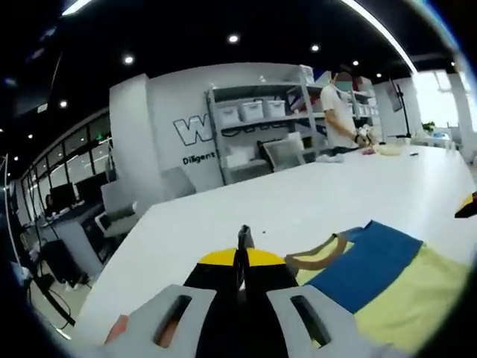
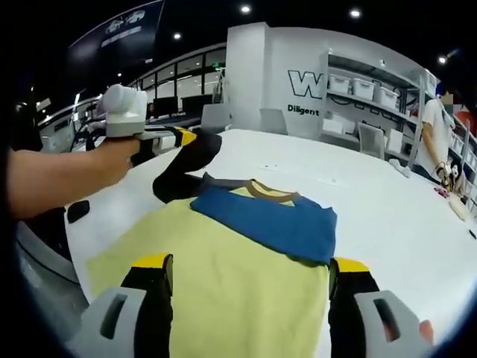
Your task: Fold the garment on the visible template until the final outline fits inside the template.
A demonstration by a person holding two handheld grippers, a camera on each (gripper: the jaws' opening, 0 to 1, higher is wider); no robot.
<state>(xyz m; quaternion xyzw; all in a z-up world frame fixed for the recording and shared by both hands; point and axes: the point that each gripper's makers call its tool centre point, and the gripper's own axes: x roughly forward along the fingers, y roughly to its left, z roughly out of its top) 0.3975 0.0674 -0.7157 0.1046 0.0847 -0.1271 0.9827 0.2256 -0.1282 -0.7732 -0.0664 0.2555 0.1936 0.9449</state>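
A yellow garment (image 2: pixel 238 291) with a blue panel (image 2: pixel 272 220), a tan collar (image 2: pixel 261 188) and a black sleeve (image 2: pixel 186 168) lies on the white table (image 2: pixel 387 194). My left gripper (image 1: pixel 242 250) is shut on the black sleeve (image 1: pixel 223 306), which drapes over its jaws. The right gripper view shows the left gripper (image 2: pixel 177 139) in a person's hand, holding the sleeve up off the table at the garment's far left. My right gripper (image 2: pixel 251 270) is open, its jaws wide apart over the yellow body near the front edge. The blue panel (image 1: pixel 369 265) and yellow cloth (image 1: pixel 414 298) lie to the right.
A person (image 1: pixel 339 112) stands at the far end of the table beside small items (image 1: pixel 387 149). Shelves with white bins (image 1: pixel 253 112) line the wall behind. Chairs (image 1: pixel 119 201) stand along the table's left edge, where the floor drops away.
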